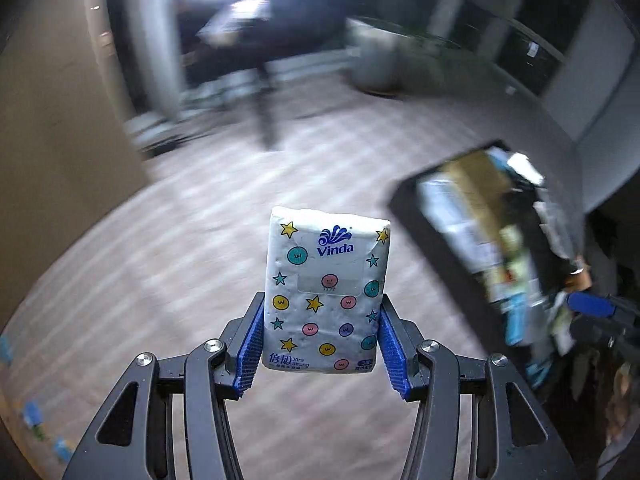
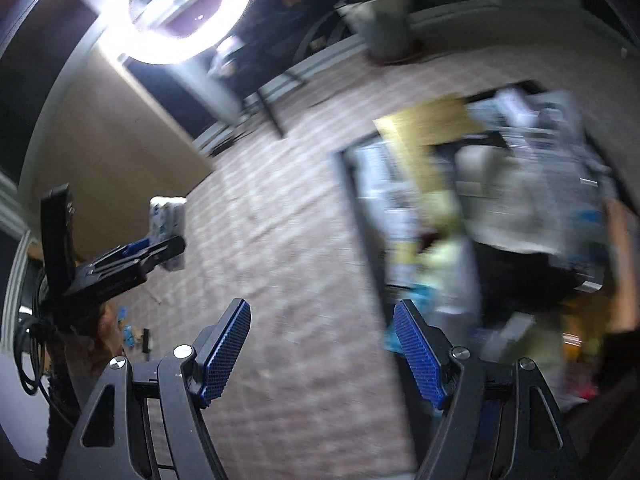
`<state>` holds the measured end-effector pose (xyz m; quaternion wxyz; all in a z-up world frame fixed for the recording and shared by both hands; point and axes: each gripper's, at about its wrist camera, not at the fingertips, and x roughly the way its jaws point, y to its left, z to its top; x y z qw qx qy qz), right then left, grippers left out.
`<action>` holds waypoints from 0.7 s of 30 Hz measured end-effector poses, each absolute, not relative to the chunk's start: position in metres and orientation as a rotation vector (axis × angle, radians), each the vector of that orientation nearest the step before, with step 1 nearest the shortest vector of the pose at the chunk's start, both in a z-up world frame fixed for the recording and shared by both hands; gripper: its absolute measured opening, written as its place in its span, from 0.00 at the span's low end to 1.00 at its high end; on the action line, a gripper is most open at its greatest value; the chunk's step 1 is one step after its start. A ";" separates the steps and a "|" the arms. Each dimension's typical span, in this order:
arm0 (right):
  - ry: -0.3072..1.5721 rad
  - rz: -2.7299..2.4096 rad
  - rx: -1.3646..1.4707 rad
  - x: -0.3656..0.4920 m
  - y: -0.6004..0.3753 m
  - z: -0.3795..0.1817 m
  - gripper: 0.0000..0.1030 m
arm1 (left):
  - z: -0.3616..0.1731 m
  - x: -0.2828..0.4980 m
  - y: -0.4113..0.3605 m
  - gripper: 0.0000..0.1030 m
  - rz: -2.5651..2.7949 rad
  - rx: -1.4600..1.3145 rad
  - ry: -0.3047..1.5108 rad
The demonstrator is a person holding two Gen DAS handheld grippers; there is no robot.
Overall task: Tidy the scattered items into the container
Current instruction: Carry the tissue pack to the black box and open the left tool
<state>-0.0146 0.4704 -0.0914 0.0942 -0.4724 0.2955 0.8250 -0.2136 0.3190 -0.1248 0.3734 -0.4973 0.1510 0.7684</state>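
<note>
Blur hides the container's (image 1: pixel 404 200) contents; left hand-held gripper (image 1: pixel 322 336) clamps tissue pack (image 1: pixel 326 292), right hand-held gripper (image 2: pixel 322 344) gapes empty.

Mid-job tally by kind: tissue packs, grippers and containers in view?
White star-printed Vinda tissue pack: 1
Black blue-padded grippers: 2 (left gripper gripping the pack, right gripper open)
Black rectangular container: 1, contents too blurred to count
Total: 4

Dim room, one harsh lamp, heavy motion blur.
Your ring light (image 2: pixel 176 4) glares white overhead; floor (image 1: pixel 192 248) and container (image 2: pixel 480 208) smear, fisheye edges curve dark, only the tissue pack (image 1: pixel 326 292) stays sharp.
</note>
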 end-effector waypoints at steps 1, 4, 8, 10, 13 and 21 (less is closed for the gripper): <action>0.866 2.430 -1.378 0.001 0.483 -0.089 0.69 | -0.125 -0.203 0.340 0.54 1.949 -1.268 0.395; 0.871 2.391 -1.338 0.030 0.508 -0.087 0.69 | -0.129 -0.181 0.395 0.54 1.900 -1.262 0.400; 0.927 2.322 -1.292 0.067 0.543 -0.091 0.69 | -0.138 -0.174 0.449 0.54 1.869 -1.328 0.325; 0.945 2.297 -1.282 0.075 0.555 -0.096 0.69 | -0.144 -0.175 0.467 0.54 1.848 -1.373 0.270; 0.976 2.261 -1.265 0.091 0.571 -0.102 0.69 | -0.153 -0.174 0.487 0.54 1.851 -1.398 0.263; 1.010 2.228 -1.231 0.109 0.596 -0.106 0.69 | -0.169 -0.170 0.499 0.71 1.789 -1.480 0.237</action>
